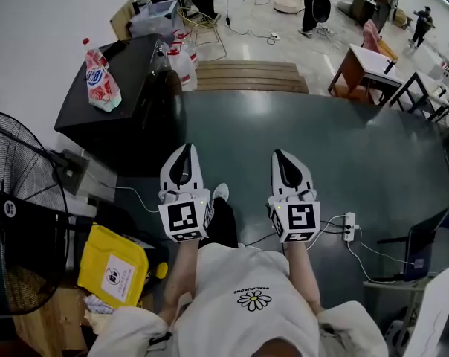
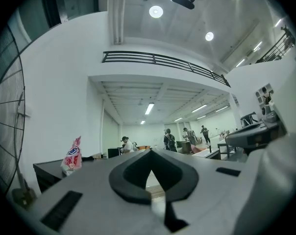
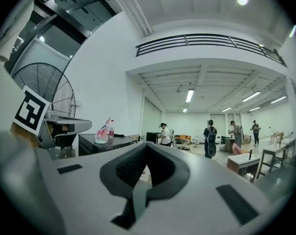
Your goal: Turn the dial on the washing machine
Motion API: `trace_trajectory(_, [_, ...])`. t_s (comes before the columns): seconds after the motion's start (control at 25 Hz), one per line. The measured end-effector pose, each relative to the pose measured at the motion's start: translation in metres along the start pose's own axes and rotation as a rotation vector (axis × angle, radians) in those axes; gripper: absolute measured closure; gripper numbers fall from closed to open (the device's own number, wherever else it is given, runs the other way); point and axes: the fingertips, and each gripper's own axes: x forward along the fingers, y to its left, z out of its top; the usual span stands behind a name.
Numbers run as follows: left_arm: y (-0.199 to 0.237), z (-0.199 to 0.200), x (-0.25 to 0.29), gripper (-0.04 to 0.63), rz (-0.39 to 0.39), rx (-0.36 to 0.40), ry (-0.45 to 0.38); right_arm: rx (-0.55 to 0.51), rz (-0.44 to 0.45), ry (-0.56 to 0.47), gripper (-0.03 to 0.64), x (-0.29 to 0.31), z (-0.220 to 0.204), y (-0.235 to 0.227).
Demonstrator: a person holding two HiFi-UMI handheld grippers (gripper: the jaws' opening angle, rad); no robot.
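Note:
No washing machine or dial shows in any view. In the head view my left gripper and right gripper are held side by side at waist height over a dark green floor, both pointing forward. The jaws of each meet at the tips with nothing between them. In the left gripper view the left gripper points across an open hall. The right gripper faces the same hall, level and away from any object.
A black cabinet with a pink snack bag stands front left, a standing fan and a yellow box closer left. A wooden pallet lies ahead, desks right, cables and a power strip near my feet. People stand far off.

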Motion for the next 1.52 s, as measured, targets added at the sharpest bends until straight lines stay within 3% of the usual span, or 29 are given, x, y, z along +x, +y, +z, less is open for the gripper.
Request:
trace_trajectory(0.32, [0.028, -0.019, 0.098, 0.595, 0.012, -0.017, -0.035, -0.052, 0.01, -0.012, 0.615, 0.085, -0.01, -0.026])
trace_trajectory(0.48, [0.033, -0.034, 0.173, 0.595, -0.045, -0.101, -0.021, -0.079, -0.006, 0.017, 0.615, 0.144, -0.019, -0.057])
trace_trajectory(0.64, [0.032, -0.032, 0.266, 0.595, -0.112, -0.105, -0.017, -0.059, -0.06, 0.034, 0.614, 0.215, -0.009, -0.104])
trace_trajectory(0.8, [0.042, -0.028, 0.35, 0.597, -0.156, -0.122, -0.037, -0.1, -0.044, 0.068, 0.615, 0.296, 0.001, -0.13])
trace_trajectory(1.04, [0.094, -0.044, 0.452, 0.597, -0.092, -0.095, -0.045, -0.103, 0.019, 0.042, 0.615, 0.428, 0.015, -0.137])
trace_trajectory(1.16, [0.114, -0.049, 0.484, 0.597, -0.078, -0.06, -0.045, -0.054, 0.045, 0.011, 0.615, 0.473, 0.014, -0.133])
trace_trajectory(1.52, [0.167, -0.052, 0.524, 0.596, 0.046, -0.002, -0.03, -0.026, 0.217, -0.03, 0.614, 0.568, 0.016, -0.101])
